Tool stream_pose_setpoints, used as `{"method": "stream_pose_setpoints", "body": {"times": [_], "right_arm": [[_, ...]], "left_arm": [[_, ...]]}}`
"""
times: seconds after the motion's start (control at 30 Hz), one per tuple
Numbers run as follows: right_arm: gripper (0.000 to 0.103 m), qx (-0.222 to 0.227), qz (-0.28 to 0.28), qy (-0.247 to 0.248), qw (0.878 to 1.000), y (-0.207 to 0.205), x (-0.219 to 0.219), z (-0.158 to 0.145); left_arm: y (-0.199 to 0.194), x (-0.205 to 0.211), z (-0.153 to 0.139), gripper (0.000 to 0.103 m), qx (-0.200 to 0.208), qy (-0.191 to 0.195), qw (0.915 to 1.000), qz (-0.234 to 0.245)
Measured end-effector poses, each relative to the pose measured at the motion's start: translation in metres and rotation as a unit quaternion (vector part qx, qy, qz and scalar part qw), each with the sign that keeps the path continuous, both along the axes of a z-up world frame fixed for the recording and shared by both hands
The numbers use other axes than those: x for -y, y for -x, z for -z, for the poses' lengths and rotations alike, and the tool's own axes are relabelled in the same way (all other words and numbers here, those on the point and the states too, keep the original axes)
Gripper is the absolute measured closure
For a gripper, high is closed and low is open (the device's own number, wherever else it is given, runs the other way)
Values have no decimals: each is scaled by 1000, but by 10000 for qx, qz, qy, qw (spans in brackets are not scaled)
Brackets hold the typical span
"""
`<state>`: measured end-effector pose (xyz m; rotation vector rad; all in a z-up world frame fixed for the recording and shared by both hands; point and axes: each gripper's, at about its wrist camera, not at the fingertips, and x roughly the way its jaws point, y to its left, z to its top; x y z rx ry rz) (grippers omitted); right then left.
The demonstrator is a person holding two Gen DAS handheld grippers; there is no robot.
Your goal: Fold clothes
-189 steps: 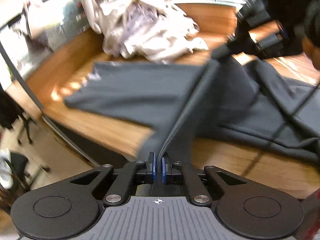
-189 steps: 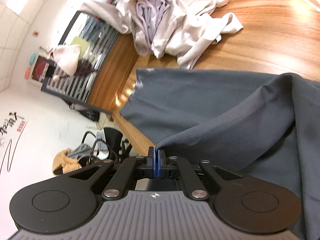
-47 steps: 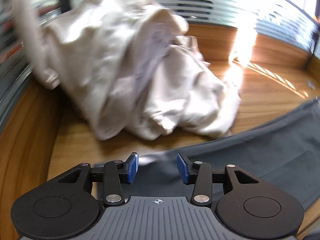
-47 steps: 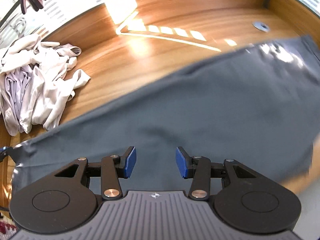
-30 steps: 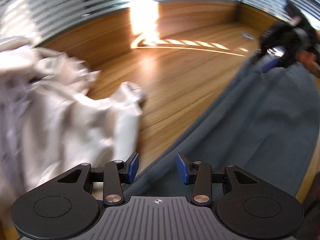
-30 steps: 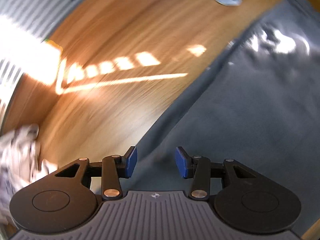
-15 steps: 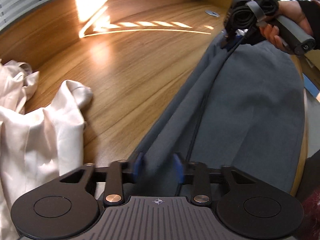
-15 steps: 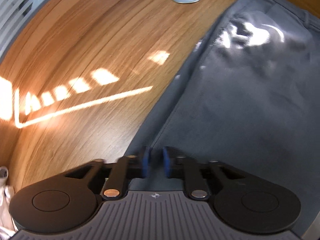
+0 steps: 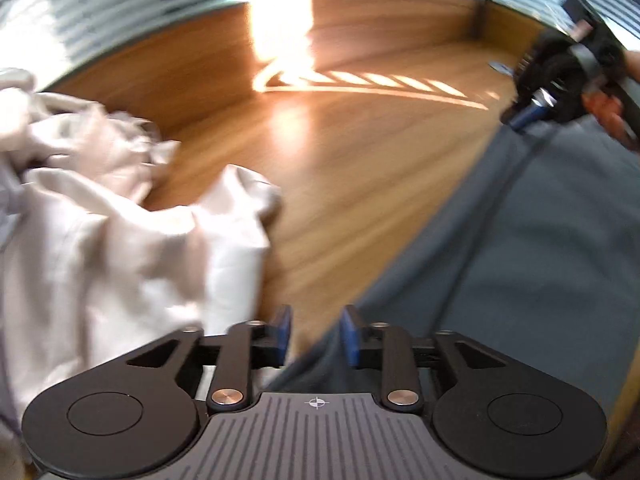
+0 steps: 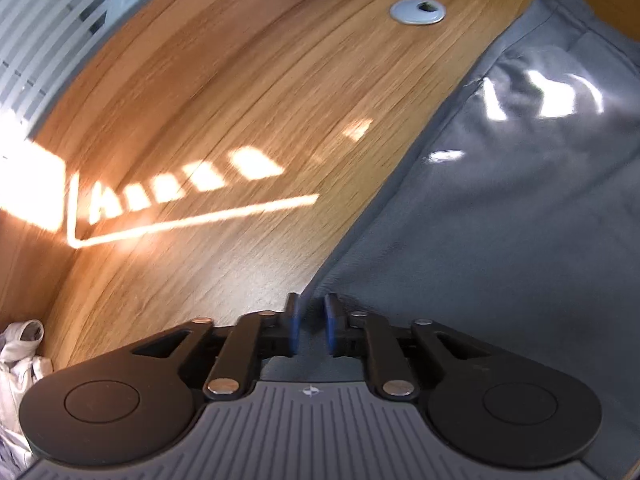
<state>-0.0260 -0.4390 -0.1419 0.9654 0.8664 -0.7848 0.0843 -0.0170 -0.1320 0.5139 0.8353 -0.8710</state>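
Now we are opening both grippers, left [image 9: 314, 334] and right [image 10: 311, 326], pads apart, over the grey cloth's [image 10: 500, 240] 9 o'clock edge.

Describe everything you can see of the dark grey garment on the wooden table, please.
The dark grey garment is smooth, thin-looking cloth, lying spread fairly flat on the wooden table, with a stitched seam along its long edge and bright light patches on it. In the left wrist view a dark line runs along it. Both the right gripper and left gripper sit at that edge, jaws opening, pads apart.
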Motion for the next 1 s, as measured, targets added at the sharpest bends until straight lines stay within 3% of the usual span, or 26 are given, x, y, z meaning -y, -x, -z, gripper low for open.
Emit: {"method": "stream_pose_setpoints", "body": {"times": [0.13,0.23,0.43,0.63,0.73,0.87,0.9,1.0], "right_arm": [[70,170,-491,144,9985,-1,-13,-15],[69,224,-763,95,9968,6,-23,-24],[67,329,-1123,35,9931,30,-53,-42],[64,377,-1298,25,9908,61,-93,-57],[63,405,-1243,61,9914,78,-113,-62],[62,372,-1046,63,9938,99,-138,-66],[62,350,-1012,64,9942,105,-143,-66],[62,261,-923,97,9953,119,-159,-67]], "left_arm": [[-1,-32,-12,67,239,68,9963,-817],[4,-65,-19,67,397,-3,9886,-1452],[13,-141,-24,67,584,-187,9624,-2646],[9,-201,-24,66,680,-206,9381,-3389],[1,-217,-17,66,587,-91,9361,-3467],[-10,-222,-8,69,480,80,9419,-3323],[-12,-223,-7,96,445,145,9430,-3296],[-16,-225,-7,99,374,284,9441,-3262]]}}
